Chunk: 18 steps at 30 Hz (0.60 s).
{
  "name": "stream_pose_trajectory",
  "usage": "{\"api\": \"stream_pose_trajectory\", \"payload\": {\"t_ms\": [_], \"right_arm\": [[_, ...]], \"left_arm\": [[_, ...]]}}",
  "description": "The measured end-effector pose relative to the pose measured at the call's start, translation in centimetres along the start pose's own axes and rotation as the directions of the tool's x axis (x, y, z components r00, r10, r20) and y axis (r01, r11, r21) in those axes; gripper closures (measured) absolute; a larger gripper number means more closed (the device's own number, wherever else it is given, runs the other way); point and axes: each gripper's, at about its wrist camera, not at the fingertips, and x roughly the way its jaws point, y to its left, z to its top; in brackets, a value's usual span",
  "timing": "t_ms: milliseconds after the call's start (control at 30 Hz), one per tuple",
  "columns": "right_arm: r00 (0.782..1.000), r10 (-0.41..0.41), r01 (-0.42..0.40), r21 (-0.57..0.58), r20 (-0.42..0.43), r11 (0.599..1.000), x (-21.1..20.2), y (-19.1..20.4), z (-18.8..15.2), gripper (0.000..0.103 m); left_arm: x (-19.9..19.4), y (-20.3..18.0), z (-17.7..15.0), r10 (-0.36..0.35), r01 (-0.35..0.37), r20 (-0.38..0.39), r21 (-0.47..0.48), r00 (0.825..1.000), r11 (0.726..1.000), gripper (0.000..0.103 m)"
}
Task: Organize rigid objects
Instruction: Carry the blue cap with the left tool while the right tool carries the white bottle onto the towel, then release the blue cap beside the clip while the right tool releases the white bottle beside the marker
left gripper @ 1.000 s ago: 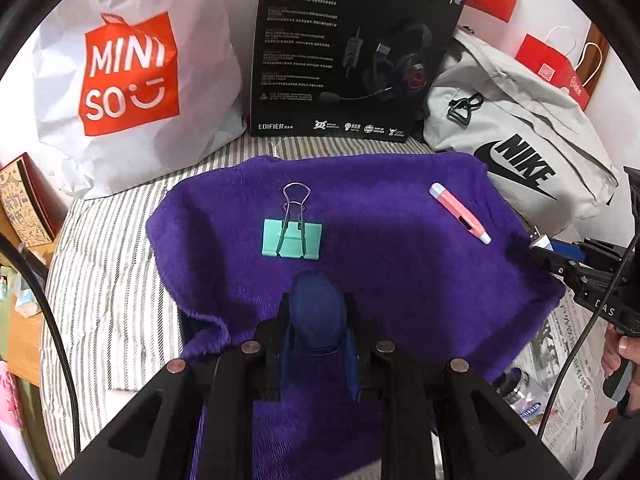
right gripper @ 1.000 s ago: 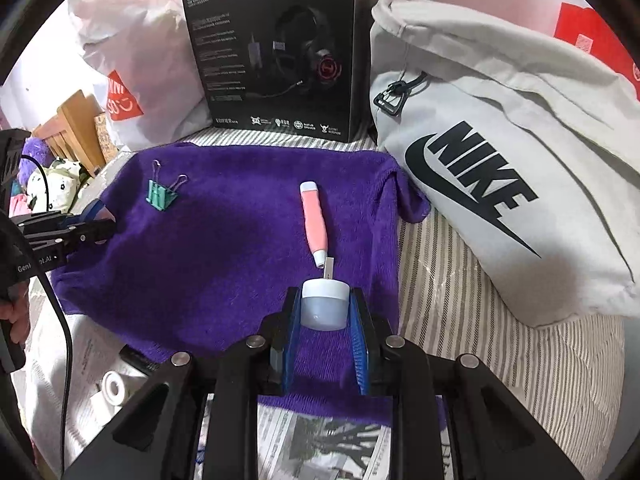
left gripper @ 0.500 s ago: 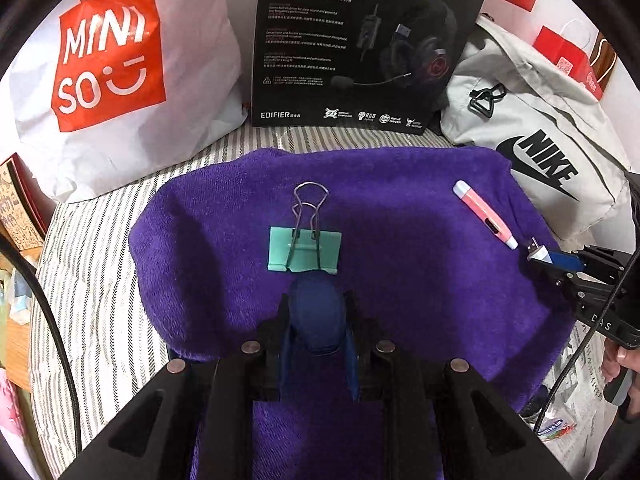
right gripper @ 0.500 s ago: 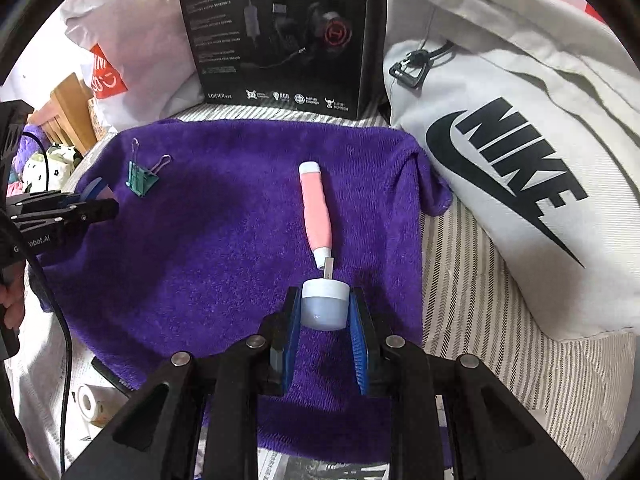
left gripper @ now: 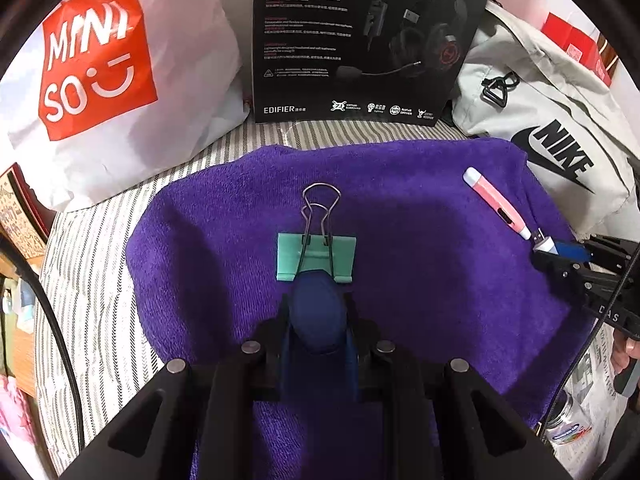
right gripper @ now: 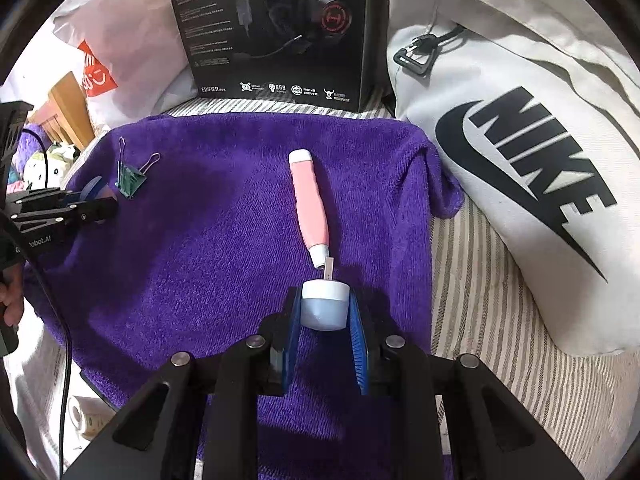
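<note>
A purple towel (left gripper: 420, 280) covers the striped bed. In the left wrist view my left gripper (left gripper: 318, 312) is shut on a dark blue oval piece (left gripper: 318, 316), whose tip reaches the near edge of a teal binder clip (left gripper: 316, 256). In the right wrist view my right gripper (right gripper: 324, 312) is shut on a small white and pale blue USB piece (right gripper: 324, 304). Its metal plug points at the white tip of a pink pen-shaped item (right gripper: 310, 208), almost touching it. The right gripper (left gripper: 560, 250) also shows at the left view's right edge, and the left gripper (right gripper: 94, 202) beside the clip (right gripper: 130, 182).
Behind the towel (right gripper: 220, 260) stand a white Miniso bag (left gripper: 100, 72), a black headset box (left gripper: 360, 40) and a grey Nike bag (right gripper: 520, 160). Striped sheet (right gripper: 480, 300) lies right of the towel. Newspaper (left gripper: 588, 392) and a tape roll (right gripper: 86, 416) lie near its front edge.
Both grippers have come lower and closer over the towel. The blue piece now meets the binder clip, and the USB plug has drawn up to the pink item's tip. Both grips are unchanged.
</note>
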Motion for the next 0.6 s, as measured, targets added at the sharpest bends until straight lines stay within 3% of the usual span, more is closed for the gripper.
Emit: {"api": "stream_pose_trajectory", "payload": {"t_ms": [433,533,600], "right_arm": [[1.000,0.003,-0.003,-0.026,0.008,1.000,0.43,0.17,0.16,0.079],[1.000,0.012,-0.011,-0.032,0.002,0.999,0.42,0.12,0.22,0.078],[1.000,0.031,-0.031,-0.027,-0.005,0.999,0.35,-0.02,0.21,0.077]], "left_arm": [[0.06,-0.42,-0.08,0.039,-0.039,0.010,0.035,0.999,0.999,0.081],[-0.05,-0.62,-0.30,0.027,-0.027,0.003,0.034,1.000,0.999,0.072],[-0.14,-0.96,-0.57,0.024,-0.024,-0.003,0.044,1.000,0.999,0.060]]}}
